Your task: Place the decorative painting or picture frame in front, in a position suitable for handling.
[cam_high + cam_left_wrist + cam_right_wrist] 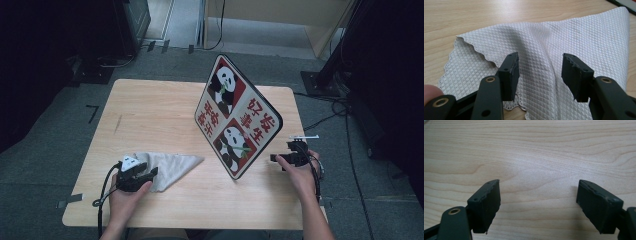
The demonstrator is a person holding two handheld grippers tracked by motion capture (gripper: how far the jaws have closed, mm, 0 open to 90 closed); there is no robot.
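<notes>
At a wooden table (pixel 150 105), the left gripper (pixel 540 67) hovers with jaws apart over a raised fold of a grey cloth (pixel 579 37) lying near the front left edge. The right gripper (pixel 537 195), jaws wide, holds nothing beside an upright panda sign (pixel 237 115).

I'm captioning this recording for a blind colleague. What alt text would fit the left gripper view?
The left gripper, jaws open, hangs just above a raised fold in a white, diamond-textured cloth with scalloped edges. The cloth lies on a light wooden table.
</notes>
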